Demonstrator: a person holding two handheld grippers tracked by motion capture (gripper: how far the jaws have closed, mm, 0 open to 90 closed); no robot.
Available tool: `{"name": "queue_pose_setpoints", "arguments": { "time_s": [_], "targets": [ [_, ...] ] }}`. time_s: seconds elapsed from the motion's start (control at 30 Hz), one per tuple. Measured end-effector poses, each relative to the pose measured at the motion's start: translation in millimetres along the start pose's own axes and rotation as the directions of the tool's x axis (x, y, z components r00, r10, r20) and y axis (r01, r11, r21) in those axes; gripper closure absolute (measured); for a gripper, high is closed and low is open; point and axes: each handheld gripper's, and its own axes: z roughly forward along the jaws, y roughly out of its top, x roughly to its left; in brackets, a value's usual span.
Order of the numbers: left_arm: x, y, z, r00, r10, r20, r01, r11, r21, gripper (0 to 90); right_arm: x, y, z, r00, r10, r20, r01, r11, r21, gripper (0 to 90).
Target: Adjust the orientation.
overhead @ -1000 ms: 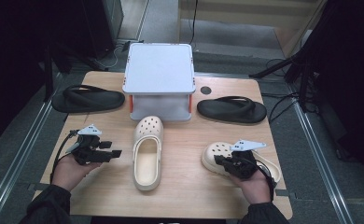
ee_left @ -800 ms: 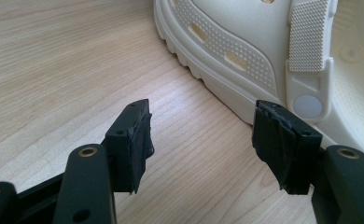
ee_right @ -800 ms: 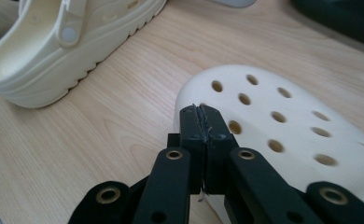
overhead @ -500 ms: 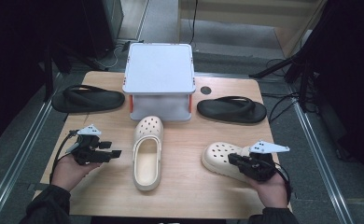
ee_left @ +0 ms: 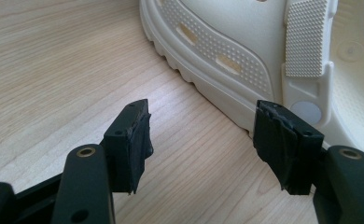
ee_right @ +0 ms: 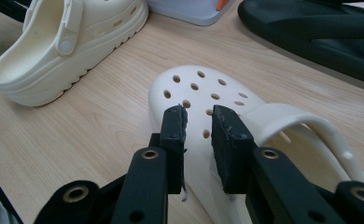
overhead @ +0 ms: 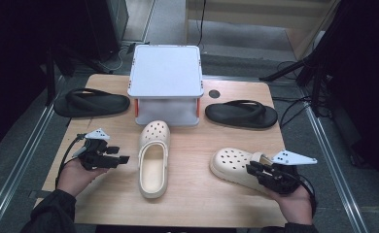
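High view overhead; claw views low, close, sharing clog (ee_left: 245, 51).

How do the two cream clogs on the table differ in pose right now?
The cream perforated foam clog at centre points its toe at the white box; the cream perforated foam clog at right lies crosswise, toe pointing left. The centre clog stands apart from the left gripper; the right gripper hangs over the right clog's heel. Both rest sole-down.

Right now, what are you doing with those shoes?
A person holds a gripper in each hand at a table. The right gripper has just let go of the right clog: its fingers have been opening and nothing is between them. The left gripper waits, open, beside the middle clog. Two black sandals flank a white box.
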Motion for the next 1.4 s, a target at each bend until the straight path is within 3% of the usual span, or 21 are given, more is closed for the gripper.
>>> {"name": "queue_pose_setpoints", "arguments": {
  "time_s": [0.2, 0.43, 0.57, 1.13, 1.3, 1.37, 1.4],
  "targets": [
    [0.3, 1.5, 1.2, 1.0000, 0.009, -0.001, -0.009, 1.0000, 0.004, 37.1, -6.8, -5.3, -13.6, 0.9995, 0.026, 0.016, -0.026, 0.999, -0.030, 74.5],
    [0.2, 2.4, 2.7, 1.0000, 0.006, 0.005, -0.006, 1.0000, 0.006, 37.0, -15.7, -16.4, -14.4, 0.9981, 0.038, 0.049, -0.038, 0.999, -0.001, 72.2],
    [-0.1, 2.3, 2.5, 1.0000, 0.009, 0.004, -0.009, 0.9999, 0.007, 37.0, -17.3, -20.3, -5.8, 0.9987, 0.044, 0.027, -0.045, 0.999, 0.031, 69.3],
    [-1.0, -4.7, -1.6, 1.0000, -0.002, -0.009, 0.002, 1.0000, 0.006, 37.0, -17.4, -19.4, 28.2, 0.9992, -0.025, -0.032, 0.029, 0.994, 0.108, 68.5],
    [-0.2, -9.0, -5.0, 0.9997, -0.014, -0.019, 0.014, 0.9999, 0.002, 37.0, -19.6, -17.3, 37.4, 0.9949, -0.055, -0.084, 0.064, 0.992, 0.106, 68.7],
    [0.1, -10.5, -6.3, 0.9997, -0.017, -0.020, 0.017, 0.9999, 0.000, 37.0, -22.6, -16.0, 38.9, 0.9914, -0.034, -0.126, 0.048, 0.993, 0.110, 73.2],
    [0.1, -11.3, -6.9, 0.9995, -0.020, -0.025, 0.020, 0.9998, -0.002, 37.0, -22.6, -16.0, 38.9, 0.9914, -0.034, -0.126, 0.048, 0.993, 0.110, 73.2]
  ]
}}
